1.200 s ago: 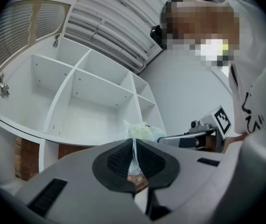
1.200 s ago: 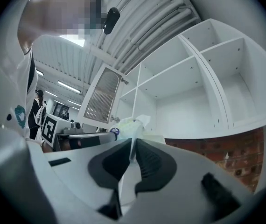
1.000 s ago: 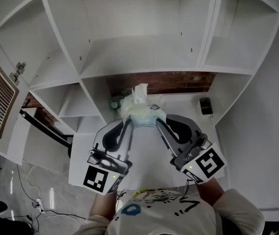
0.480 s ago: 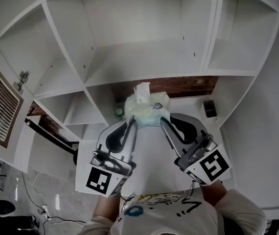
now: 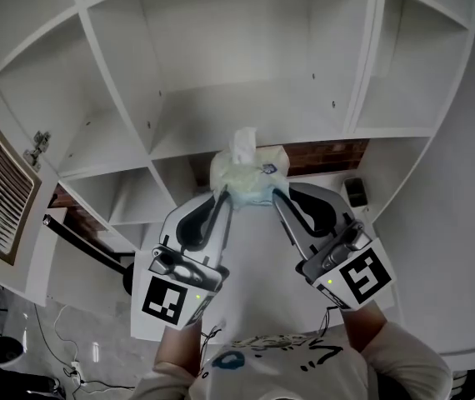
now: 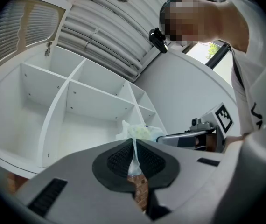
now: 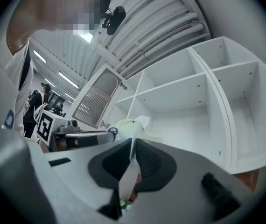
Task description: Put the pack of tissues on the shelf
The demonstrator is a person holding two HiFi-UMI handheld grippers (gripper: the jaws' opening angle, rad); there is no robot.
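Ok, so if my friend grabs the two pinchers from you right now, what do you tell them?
Left gripper: shut, pinching the plastic wrap at the left edge of the pack of tissues.
Right gripper: shut, pinching the wrap at the pack's right edge.
Pack: hangs in the air between the two grippers, in front of the white shelf, resting on no board.
Done: the pack is picked up and held at the shelf.
Left to do: carry it into a compartment, set it on the board, open both grippers and pull back.
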